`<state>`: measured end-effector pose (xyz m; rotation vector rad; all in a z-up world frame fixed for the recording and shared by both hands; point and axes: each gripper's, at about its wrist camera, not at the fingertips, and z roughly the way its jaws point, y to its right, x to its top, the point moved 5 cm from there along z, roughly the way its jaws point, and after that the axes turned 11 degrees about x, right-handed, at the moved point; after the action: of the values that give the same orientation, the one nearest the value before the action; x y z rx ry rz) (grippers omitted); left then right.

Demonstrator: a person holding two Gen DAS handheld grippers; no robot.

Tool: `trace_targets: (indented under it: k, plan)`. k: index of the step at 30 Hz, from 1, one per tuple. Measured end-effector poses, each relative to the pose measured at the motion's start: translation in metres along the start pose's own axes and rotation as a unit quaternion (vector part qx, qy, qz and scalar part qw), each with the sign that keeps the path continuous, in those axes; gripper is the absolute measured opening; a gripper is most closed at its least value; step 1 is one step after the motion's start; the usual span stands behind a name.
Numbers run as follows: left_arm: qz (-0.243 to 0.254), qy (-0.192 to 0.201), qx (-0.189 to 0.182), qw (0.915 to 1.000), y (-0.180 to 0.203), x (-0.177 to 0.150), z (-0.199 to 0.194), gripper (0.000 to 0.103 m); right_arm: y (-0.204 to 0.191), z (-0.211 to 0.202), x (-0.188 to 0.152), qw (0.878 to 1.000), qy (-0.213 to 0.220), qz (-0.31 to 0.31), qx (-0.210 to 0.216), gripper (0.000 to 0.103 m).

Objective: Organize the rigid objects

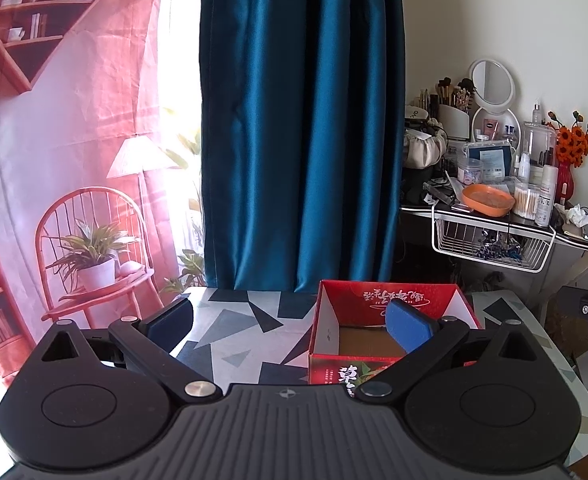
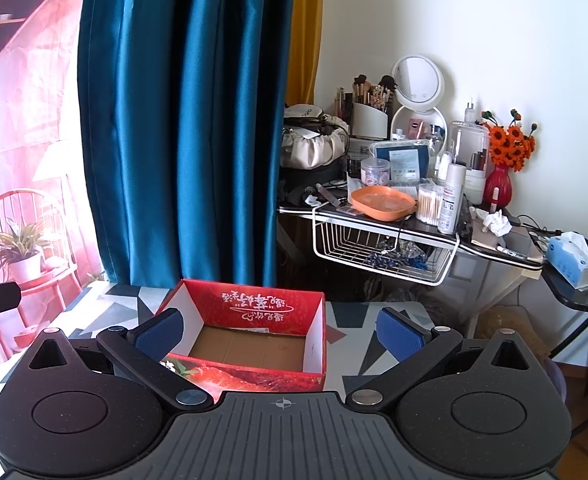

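Two handheld grippers are seen above a table with a grey, black and white geometric-patterned top [image 1: 250, 320]. Left gripper [image 1: 294, 320]: jaws spread wide, nothing held between the blue pads [image 1: 407, 330]. Right gripper [image 2: 280, 332]: jaws likewise spread wide, nothing held.

One open-topped red cardboard box with white printed characters and a strawberry picture [image 2: 250, 336] stands on the table. Its brown floor is visible and bare, apart from a pale strip at the far edge that cannot be identified. In the left wrist view the box [image 1: 389, 320] is placed at 3 o'clock of the gripper's centre, with the right-hand pad overlapping its interior. In the right wrist view it is placed at 10 o'clock of the centre, between the pads and nearer the left-hand one.

At 12 o'clock a teal satin curtain [image 2: 182, 120] is hung. At 2 o'clock a cluttered black dressing table [image 2: 413, 216] is noted, well apart from the box.
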<state>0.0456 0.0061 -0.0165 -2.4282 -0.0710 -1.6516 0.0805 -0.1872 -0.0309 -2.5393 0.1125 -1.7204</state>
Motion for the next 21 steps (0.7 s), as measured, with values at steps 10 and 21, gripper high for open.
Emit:
trace_targets:
  k: [10,21]
  plan:
    - [0.000,0.000,0.000,1.0000,0.0004,-0.0004,-0.0002,0.103,-0.0005,0.0002,-0.0001,1.000,0.000,-0.001,0.000,0.103]
    - [-0.002,-0.001,-0.002,1.0000,0.0022,-0.0008,-0.0004,0.103,0.0003,-0.0028,0.0051,1.000,0.000,-0.001,0.000,0.103]
